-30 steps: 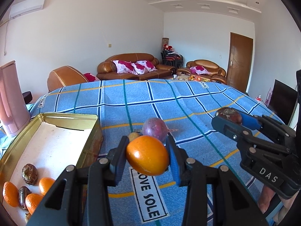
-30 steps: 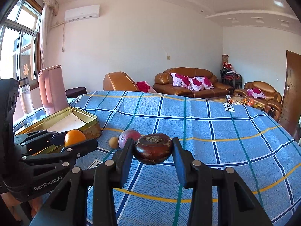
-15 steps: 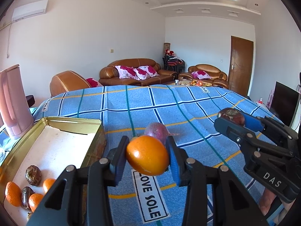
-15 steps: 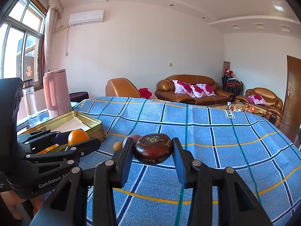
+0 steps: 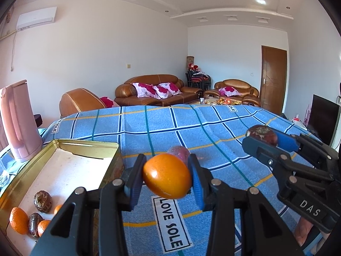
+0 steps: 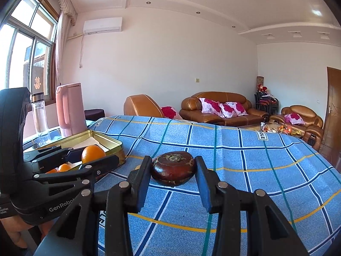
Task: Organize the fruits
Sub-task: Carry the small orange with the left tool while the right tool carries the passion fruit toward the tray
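My left gripper [image 5: 167, 178] is shut on an orange [image 5: 166, 179] and holds it above the blue checked cloth, just right of the gold tin tray [image 5: 89, 145]. It also shows in the right wrist view [image 6: 93, 154]. My right gripper [image 6: 173, 169] is shut on a dark brown round fruit [image 6: 173, 168], held above the cloth; it also shows in the left wrist view [image 5: 262, 134]. A purple-red fruit [image 5: 178, 151] lies on the cloth behind the orange, partly hidden. The tray holds several oranges [image 5: 19, 220] and dark fruits [image 5: 42, 199] at its near end.
A pink kettle [image 5: 18, 120] stands left of the tray, with a clear bottle [image 6: 39, 115] beside it. The cloth [image 5: 191, 123] covers the table to its far edge. Brown sofas [image 5: 153, 91] stand beyond it.
Both grippers have risen and tilted up a little with their fruits still held. The small yellowish fruit by the purple one is now hidden.
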Demonstrator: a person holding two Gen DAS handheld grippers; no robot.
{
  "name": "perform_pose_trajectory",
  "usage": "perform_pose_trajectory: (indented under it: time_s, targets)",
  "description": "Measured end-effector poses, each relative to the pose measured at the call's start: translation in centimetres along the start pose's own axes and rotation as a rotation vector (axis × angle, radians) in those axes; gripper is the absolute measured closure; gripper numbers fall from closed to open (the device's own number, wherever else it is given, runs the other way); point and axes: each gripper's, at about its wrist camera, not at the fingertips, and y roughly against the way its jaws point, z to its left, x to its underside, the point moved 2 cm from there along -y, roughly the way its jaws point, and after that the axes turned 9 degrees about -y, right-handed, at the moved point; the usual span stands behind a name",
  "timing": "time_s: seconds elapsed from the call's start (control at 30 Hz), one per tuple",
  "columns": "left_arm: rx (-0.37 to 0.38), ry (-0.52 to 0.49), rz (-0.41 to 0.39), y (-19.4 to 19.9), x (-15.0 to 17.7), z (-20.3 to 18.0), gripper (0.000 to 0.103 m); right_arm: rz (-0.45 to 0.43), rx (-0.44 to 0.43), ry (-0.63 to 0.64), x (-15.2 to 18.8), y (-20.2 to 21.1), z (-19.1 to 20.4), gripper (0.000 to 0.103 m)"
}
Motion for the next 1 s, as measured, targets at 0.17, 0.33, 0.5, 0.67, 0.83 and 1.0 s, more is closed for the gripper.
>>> perform_pose_trajectory:
  time_s: [0.17,0.33,0.5,0.67,0.83,1.0]
  targets:
    - [-0.001,0.008,0.002,0.1,0.1,0.1,0.061,-0.006,-0.001,0.006,0.0,0.2,0.2,0.060]
    - [-0.003,0.008,0.001,0.3,0.2,0.1,0.061,-0.008,0.000,0.010,0.0,0.2,0.4,0.060]
    - [-0.006,0.011,-0.001,0.5,0.3,0.5,0.061,-0.009,-0.004,0.018,0.1,0.3,0.8,0.060]
    - [-0.014,0.012,0.001,0.9,0.6,1.1,0.061,-0.002,-0.013,0.022,0.1,0.1,1.1,0.060]
    - [-0.018,0.015,-0.001,1.5,0.9,1.7,0.061,0.002,-0.022,0.034,0.2,-0.1,1.8,0.060]
    - [-0.022,0.011,0.001,2.1,1.2,2.2,0.061,0.010,-0.039,0.060,0.4,-0.2,3.1,0.060]
